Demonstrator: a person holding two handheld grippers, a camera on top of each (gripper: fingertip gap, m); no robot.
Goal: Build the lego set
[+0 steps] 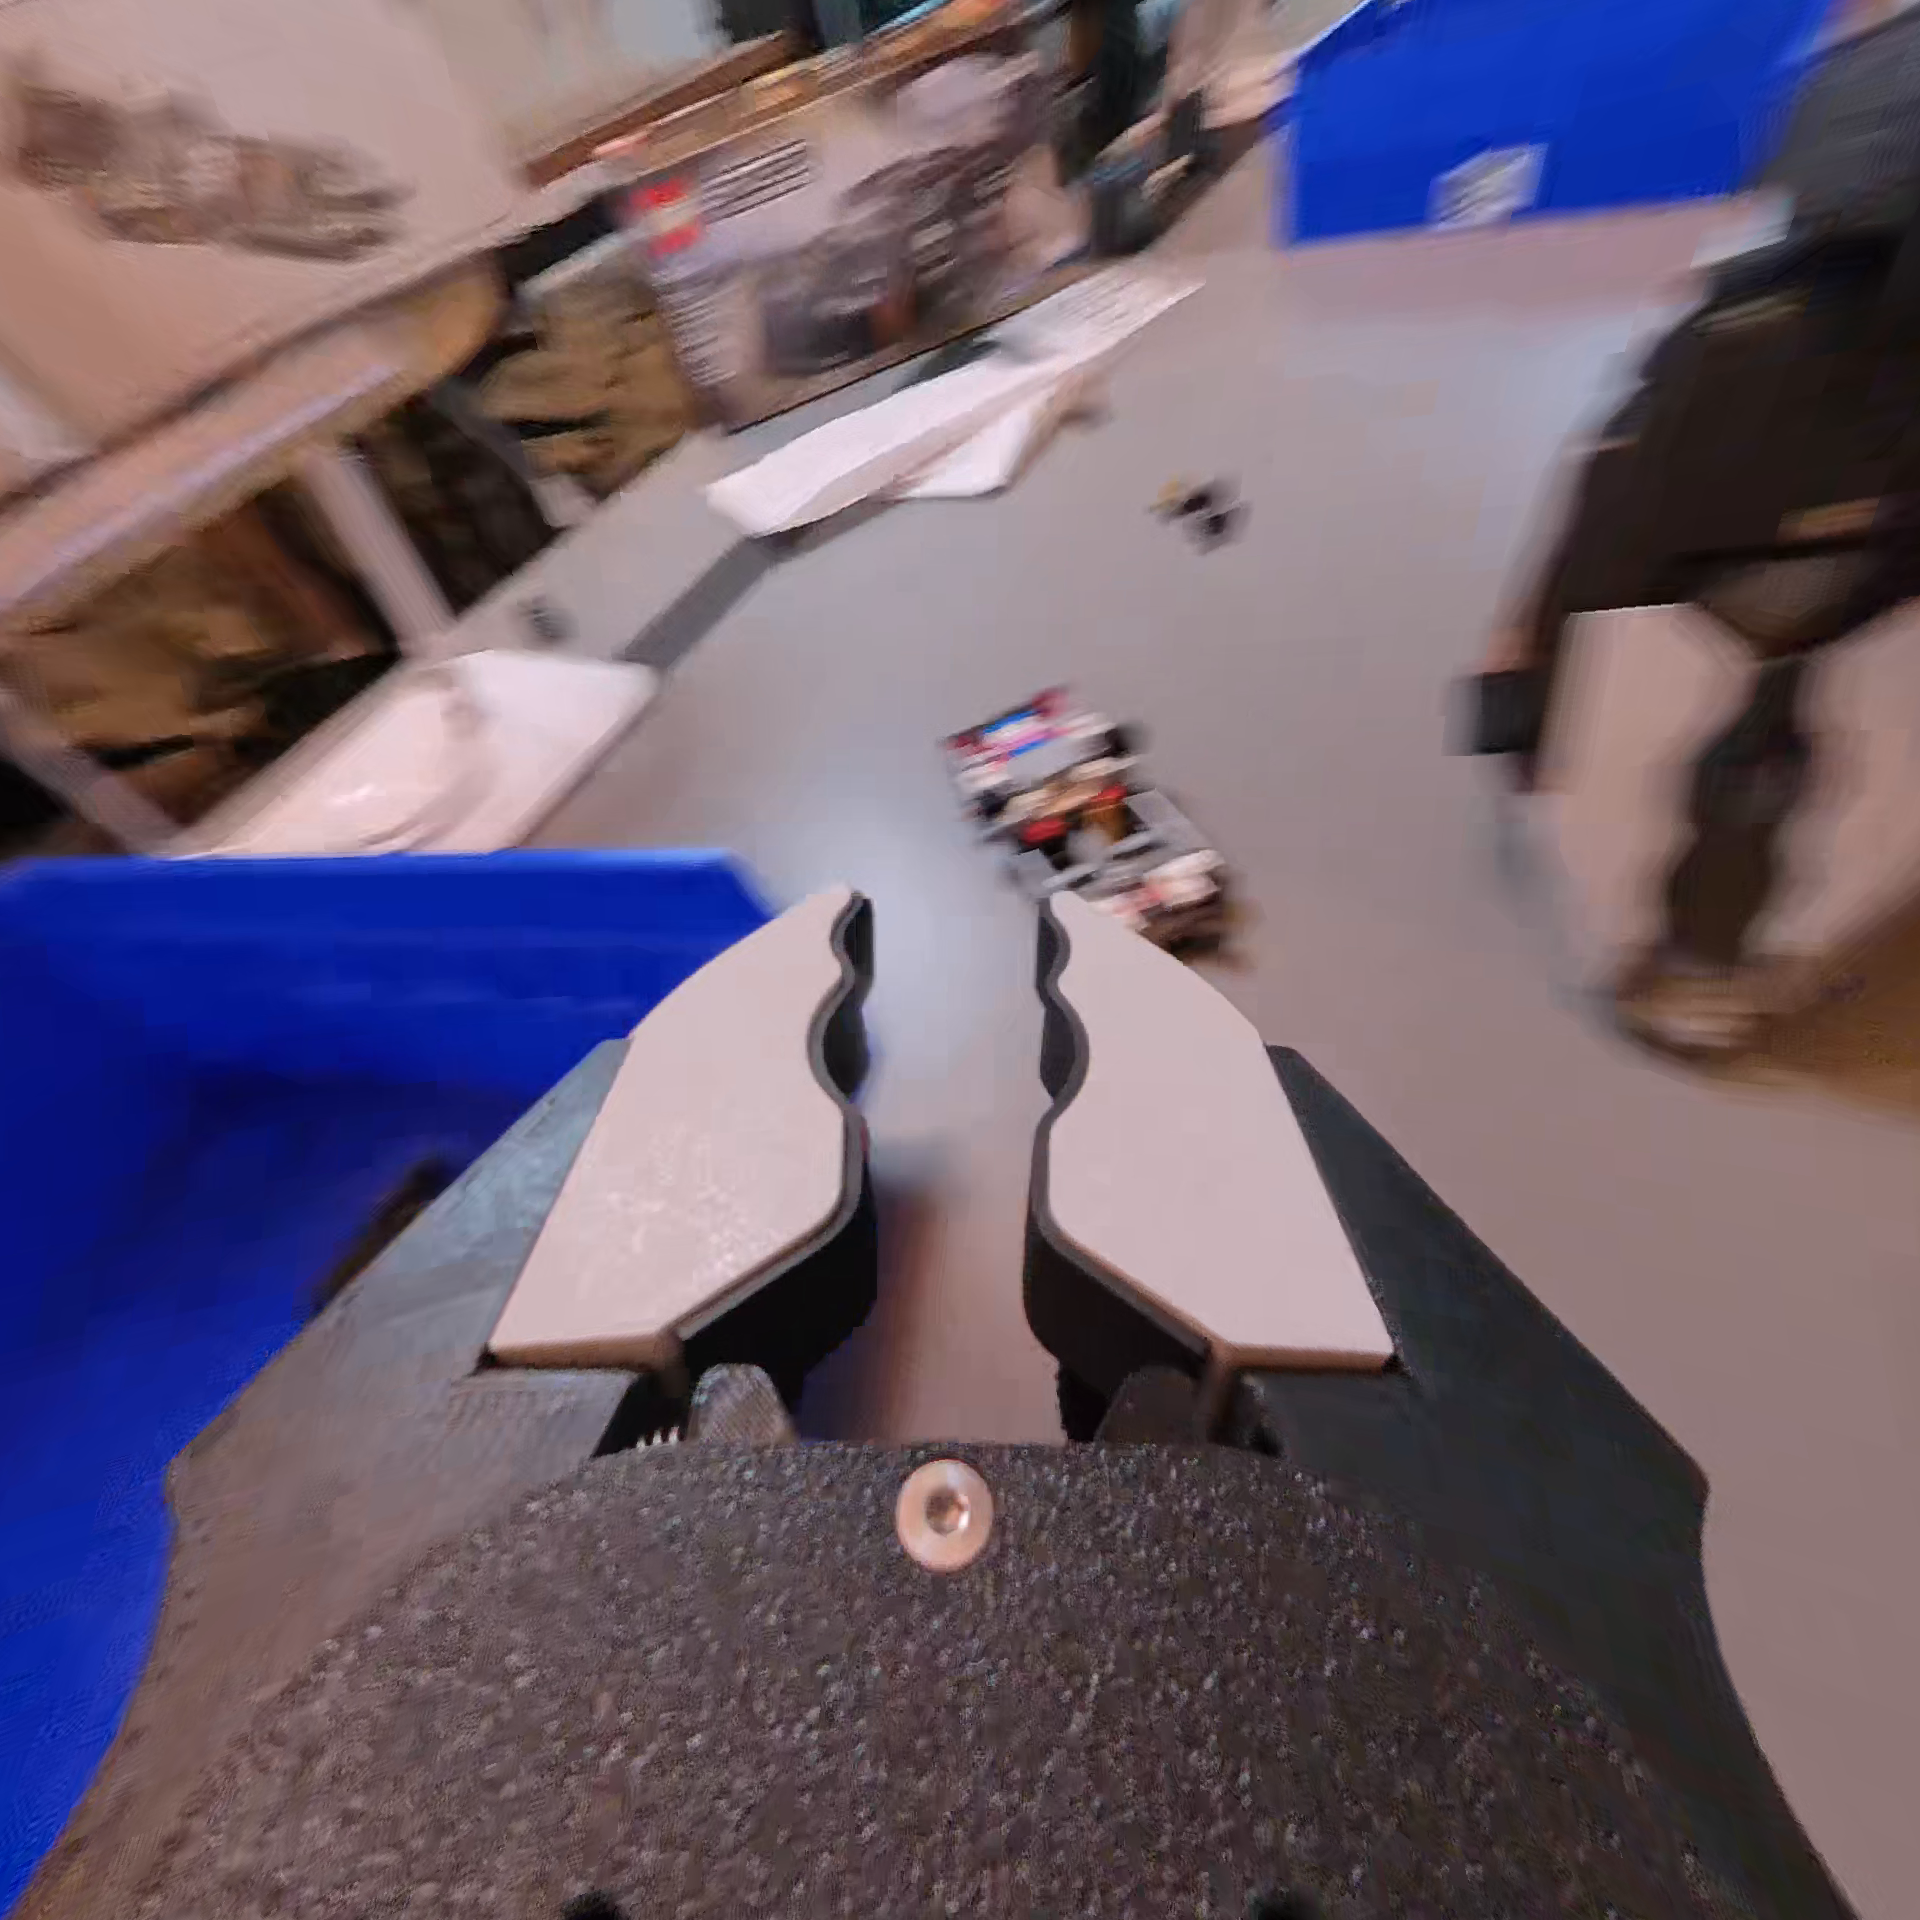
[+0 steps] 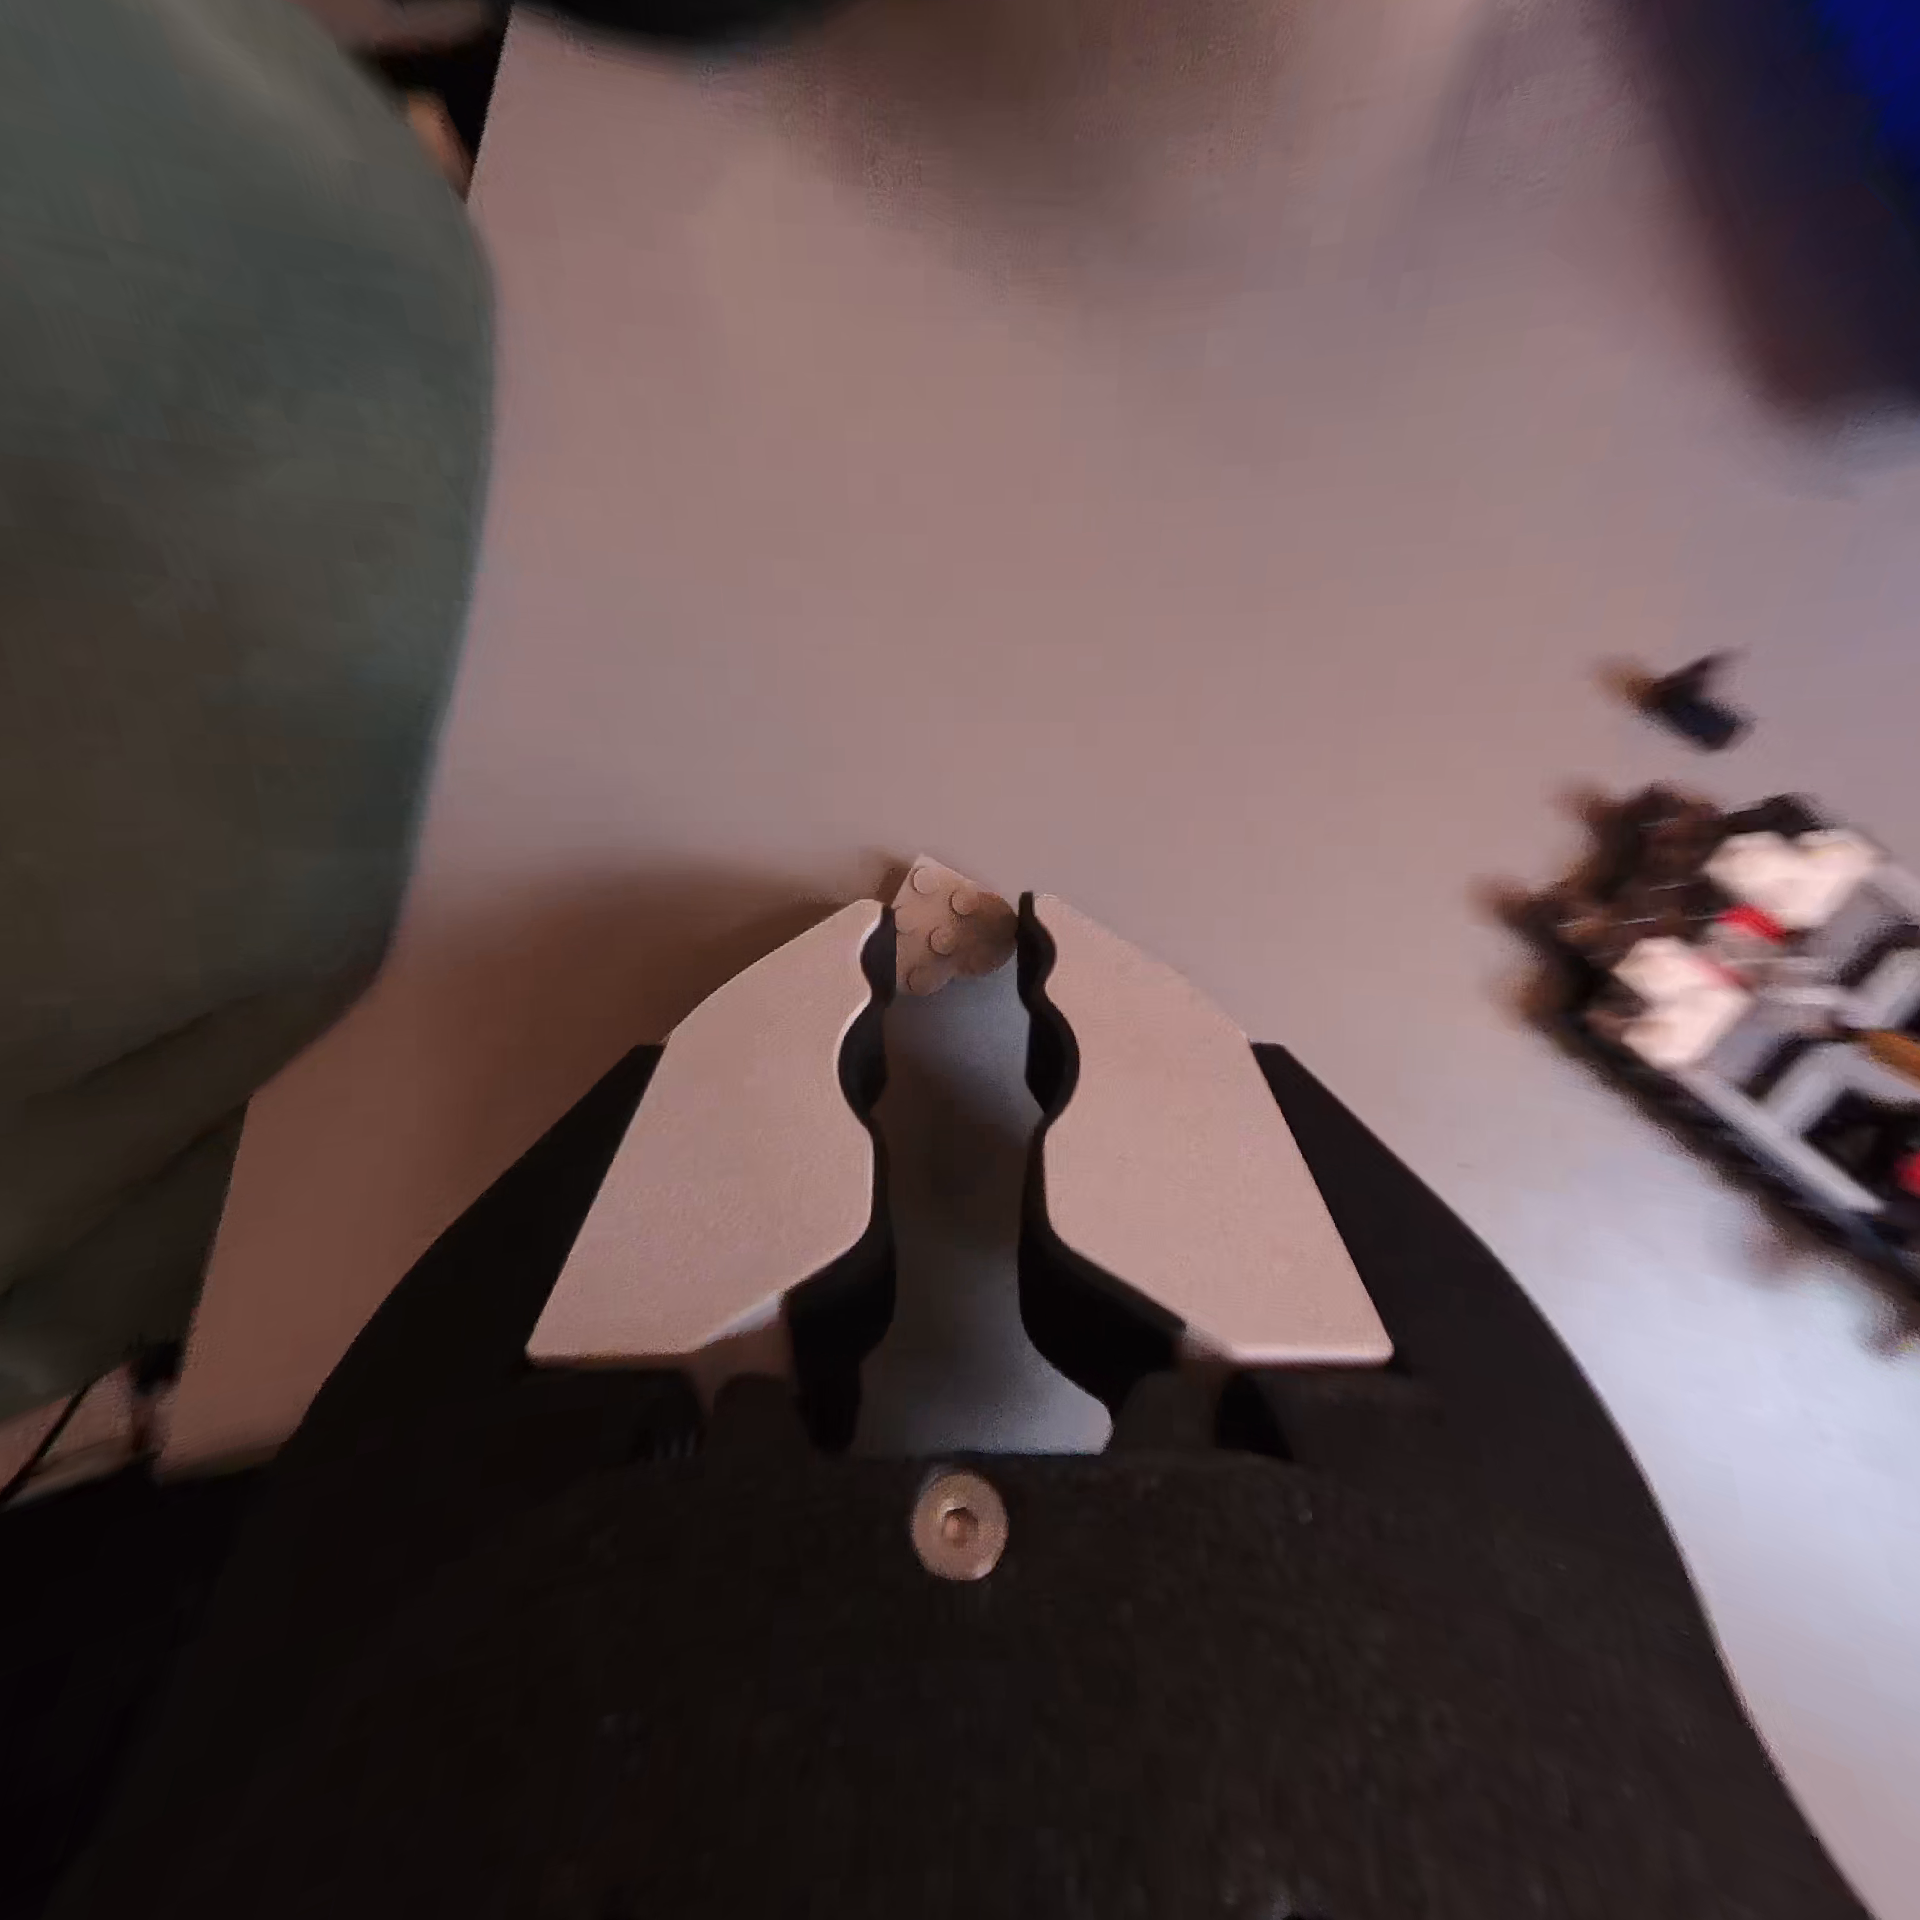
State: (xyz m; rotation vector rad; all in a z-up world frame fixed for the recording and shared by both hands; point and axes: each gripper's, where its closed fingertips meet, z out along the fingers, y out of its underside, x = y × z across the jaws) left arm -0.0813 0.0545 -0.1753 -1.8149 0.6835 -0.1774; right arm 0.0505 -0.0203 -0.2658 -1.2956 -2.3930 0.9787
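Right tool [image 2: 954, 909] pinching studded plate [image 2: 951, 935], probably

The grey tabletop [image 1: 1351, 520] is viewed from above and obliquely by both wrist cameras, looking along their fingers. The blurred multicoloured brick-built model [image 1: 1086, 821] is shared: centre in the left view, right edge [image 2: 1745, 997] in the right.

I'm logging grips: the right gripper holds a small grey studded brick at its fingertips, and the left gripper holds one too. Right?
Not quite. The right gripper does pinch the small grey brick, but the left gripper is open and empty, as the left wrist view shows.
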